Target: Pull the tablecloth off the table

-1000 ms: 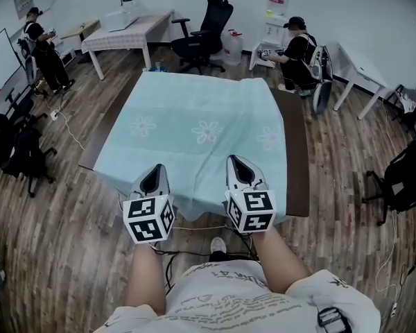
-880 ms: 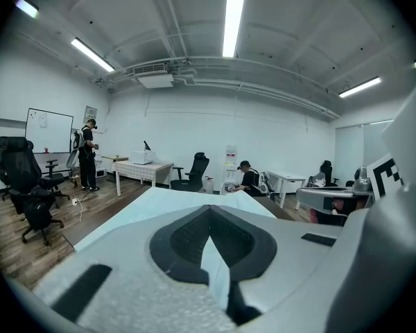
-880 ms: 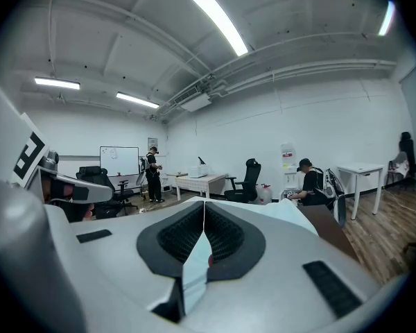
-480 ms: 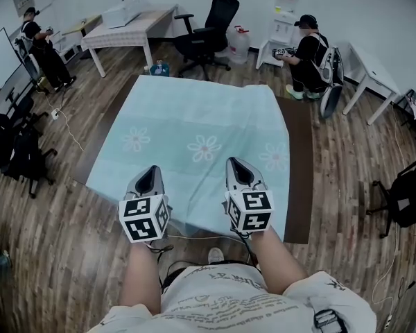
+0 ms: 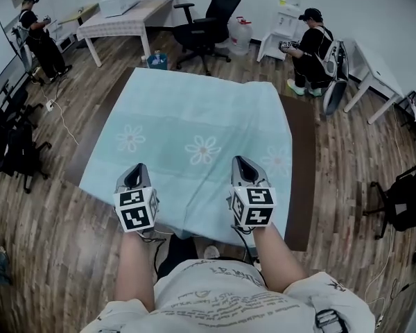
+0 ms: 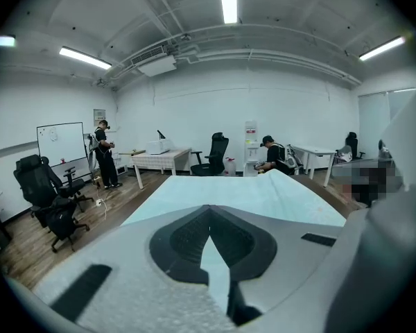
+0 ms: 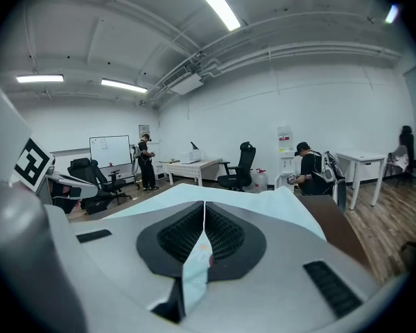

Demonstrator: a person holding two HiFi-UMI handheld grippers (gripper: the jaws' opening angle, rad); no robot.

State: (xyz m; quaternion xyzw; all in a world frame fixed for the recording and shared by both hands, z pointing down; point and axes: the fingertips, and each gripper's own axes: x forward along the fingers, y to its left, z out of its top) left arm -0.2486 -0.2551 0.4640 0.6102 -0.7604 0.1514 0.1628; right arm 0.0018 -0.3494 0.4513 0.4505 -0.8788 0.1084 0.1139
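The gripper views settle the grip. In its own view the left gripper (image 6: 209, 217) has its jaws closed with a thin fold of the pale teal tablecloth (image 5: 194, 130) pinched between the pads, and the right gripper (image 7: 204, 214) is clamped on a fold of the same cloth. The head view doesn't show that (the marker cubes block the pads), but only it shows the whole layout: the cloth covers most of the table (image 5: 301, 179), with a strip of dark bare top exposed along the table's right side and the cloth's near edge hanging off the table's near end.

The room has a wood plank floor (image 5: 48, 227). Past the table's far end sit a black office chair (image 5: 211, 19) and a white desk (image 5: 125, 19). Off the table's far right corner 1 person crouches (image 5: 310, 47), and off its far left corner another person stands (image 5: 38, 37).

The 2 grippers sit side by side over the table's near end, jaws pointing down the table, bare forearms (image 5: 135, 269) reaching in from below.
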